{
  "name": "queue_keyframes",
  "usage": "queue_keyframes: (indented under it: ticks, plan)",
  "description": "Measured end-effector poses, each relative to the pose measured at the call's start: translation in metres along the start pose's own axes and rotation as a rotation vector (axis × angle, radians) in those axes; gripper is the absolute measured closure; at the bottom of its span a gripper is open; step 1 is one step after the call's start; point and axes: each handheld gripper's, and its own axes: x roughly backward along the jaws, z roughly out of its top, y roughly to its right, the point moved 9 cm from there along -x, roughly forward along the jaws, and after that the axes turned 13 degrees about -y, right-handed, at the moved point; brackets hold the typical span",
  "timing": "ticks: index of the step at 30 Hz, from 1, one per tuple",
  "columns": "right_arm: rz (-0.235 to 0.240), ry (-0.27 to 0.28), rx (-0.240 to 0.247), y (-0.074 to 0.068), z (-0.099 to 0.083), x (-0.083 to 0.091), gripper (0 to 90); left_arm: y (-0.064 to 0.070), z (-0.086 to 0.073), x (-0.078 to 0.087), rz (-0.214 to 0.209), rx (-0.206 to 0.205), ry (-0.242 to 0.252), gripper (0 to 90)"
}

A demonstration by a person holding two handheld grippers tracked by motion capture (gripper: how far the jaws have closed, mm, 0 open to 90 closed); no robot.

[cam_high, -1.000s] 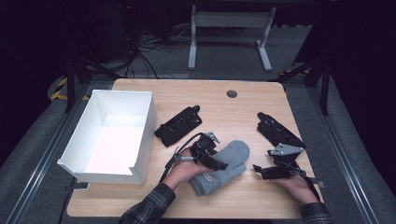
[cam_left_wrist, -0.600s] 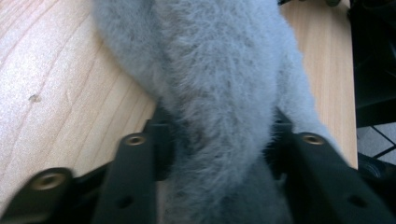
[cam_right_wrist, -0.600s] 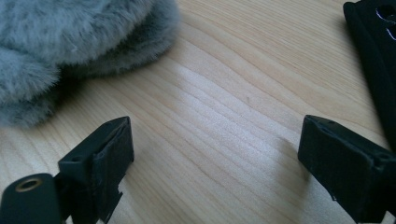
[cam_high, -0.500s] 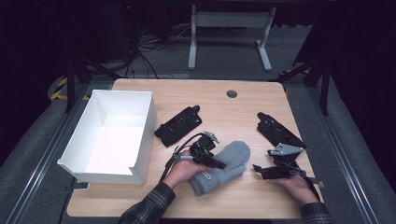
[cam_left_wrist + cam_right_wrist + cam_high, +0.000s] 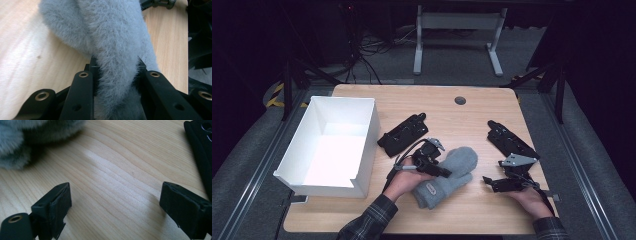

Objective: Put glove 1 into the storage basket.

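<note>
A grey fuzzy mitten (image 5: 458, 161) lies on the wooden table (image 5: 437, 107), near the front middle. My left gripper (image 5: 438, 169) rests on its left side, held by the person's left hand. In the left gripper view the two black jaws pinch a fold of the mitten (image 5: 107, 30), so the left gripper (image 5: 115, 66) is shut on it. My right gripper (image 5: 487, 181) sits to the right of the mitten, apart from it. It is open (image 5: 115, 200) over bare wood, with the edge of the mitten (image 5: 15, 145) at the upper left of its view.
An open white box (image 5: 364, 145) stands at the table's left. Two flat black holders lie on the table, one (image 5: 404, 134) behind the left gripper and one (image 5: 509, 142) behind the right gripper. A round dark hole (image 5: 460, 100) sits near the far edge.
</note>
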Motion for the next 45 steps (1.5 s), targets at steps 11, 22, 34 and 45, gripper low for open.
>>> queue_keyframes:
  ticks: [11,22,34,45]
  plan:
    - [0.0,0.0,0.0,0.0,0.0,0.0,11.0,0.001,0.01,0.039,0.085,0.004,0.053,71.9]
    - [0.0,0.0,0.0,0.0,0.0,0.0,11.0,0.008,0.021,0.082,0.132,0.023,0.104,72.0]
    - [0.001,0.0,-0.001,0.0,0.0,0.0,10.9,0.014,0.027,0.137,0.21,0.05,0.13,72.0]
    - [-0.001,0.0,0.0,0.0,0.0,0.0,11.0,0.007,0.02,0.201,0.287,0.088,0.171,72.1]
